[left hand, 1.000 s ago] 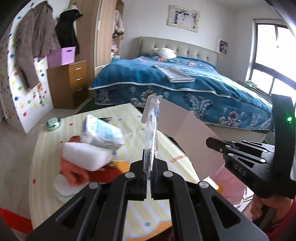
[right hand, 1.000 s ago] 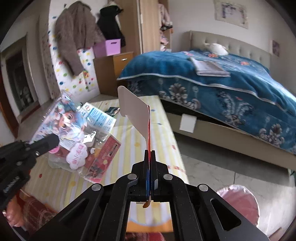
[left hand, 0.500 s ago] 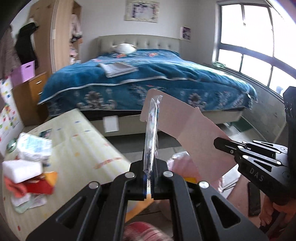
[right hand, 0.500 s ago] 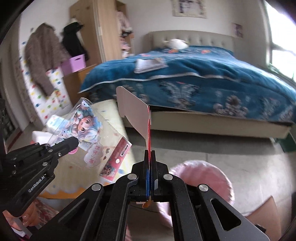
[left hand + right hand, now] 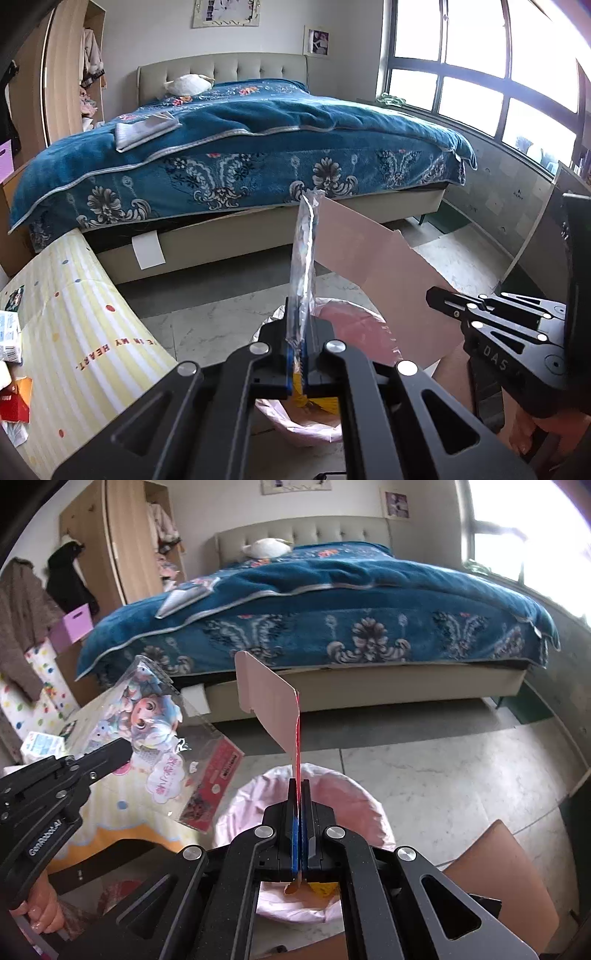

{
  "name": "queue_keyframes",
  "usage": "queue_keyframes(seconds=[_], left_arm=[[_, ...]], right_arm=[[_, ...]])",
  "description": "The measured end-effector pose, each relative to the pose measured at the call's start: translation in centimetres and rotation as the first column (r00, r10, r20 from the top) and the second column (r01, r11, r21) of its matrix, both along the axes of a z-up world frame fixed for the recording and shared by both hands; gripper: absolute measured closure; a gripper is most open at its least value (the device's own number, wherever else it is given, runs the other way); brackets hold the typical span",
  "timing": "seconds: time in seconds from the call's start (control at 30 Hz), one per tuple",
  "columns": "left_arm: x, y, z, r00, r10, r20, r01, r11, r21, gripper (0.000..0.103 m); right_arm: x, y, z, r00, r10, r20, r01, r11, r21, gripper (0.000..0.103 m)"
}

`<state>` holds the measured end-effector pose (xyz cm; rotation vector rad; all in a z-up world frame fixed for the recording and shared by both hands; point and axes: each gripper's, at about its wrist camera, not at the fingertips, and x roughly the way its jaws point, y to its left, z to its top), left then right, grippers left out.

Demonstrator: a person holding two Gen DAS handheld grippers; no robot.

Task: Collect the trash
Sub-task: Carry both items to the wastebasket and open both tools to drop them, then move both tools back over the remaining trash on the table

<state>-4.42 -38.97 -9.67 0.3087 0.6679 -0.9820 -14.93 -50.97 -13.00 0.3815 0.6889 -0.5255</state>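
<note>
My left gripper (image 5: 300,354) is shut on a clear plastic toy package (image 5: 304,273), seen edge-on in the left wrist view. The right wrist view shows the package's (image 5: 162,738) printed cartoon face. My right gripper (image 5: 300,812) is shut on a flat pink-beige cardboard piece (image 5: 269,705), which stands upright. In the left wrist view this cardboard piece (image 5: 388,288) hangs just right of the package. Both grippers hover over a bin with a pink bag liner (image 5: 332,797), and something yellow lies inside it. The bin (image 5: 351,328) is partly hidden by my fingers.
A yellow striped table (image 5: 74,332) stands at the left with paper and wrappers (image 5: 11,369) on it. A bed with a blue cover (image 5: 240,147) fills the back. A brown cardboard box (image 5: 498,878) sits right of the bin on the tiled floor.
Both grippers have swung right, away from the table and a little lower, carrying the package and the cardboard. The pink-lined bin has come into view beneath them.
</note>
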Motion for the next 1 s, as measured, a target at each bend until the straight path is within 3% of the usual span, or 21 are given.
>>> queue_keyframes(seconds=[0.07,0.1,0.13,0.17,0.23,0.57,0.77,1.0], left_arm=[[0.4,-0.5,-0.3,1.0,0.005,-0.008,-0.005,1.0,0.004,0.09],[0.5,-0.6,-0.5,1.0,0.013,-0.009,-0.013,1.0,0.01,0.076],[0.6,-0.5,-0.6,1.0,0.018,-0.007,-0.018,1.0,0.011,0.062],[0.7,-0.4,-0.7,1.0,0.022,-0.003,-0.022,1.0,0.009,0.058],[0.9,0.2,-0.8,1.0,0.028,-0.002,-0.028,1.0,0.01,0.057],[2.1,5.0,0.1,0.993,0.114,0.016,-0.114,0.993,0.018,0.057],[2.8,8.8,1.3,0.981,0.182,0.065,-0.184,0.983,0.02,0.056],[4.7,16.0,2.8,0.94,0.326,0.097,-0.327,0.945,-0.004,0.055]], right_arm=[[0.1,-0.5,-0.7,1.0,-0.01,-0.009,0.01,1.0,0.001,0.098],[0.5,-1.0,-1.7,0.999,-0.018,-0.03,0.018,1.0,0.007,0.098],[0.6,-1.2,-2.0,0.999,-0.019,-0.037,0.02,1.0,0.015,0.094],[0.7,-1.4,-2.4,0.999,-0.021,-0.046,0.023,0.999,0.029,0.085],[0.6,-1.4,-2.8,0.998,-0.027,-0.051,0.03,0.998,0.05,0.08],[0.5,0.6,-1.3,1.0,0.013,-0.016,-0.012,0.999,0.042,0.08],[2.1,3.6,0.4,0.994,0.107,0.022,-0.108,0.994,0.033,0.08],[6.0,9.7,2.4,0.958,0.285,0.024,-0.285,0.959,-0.004,0.08]])
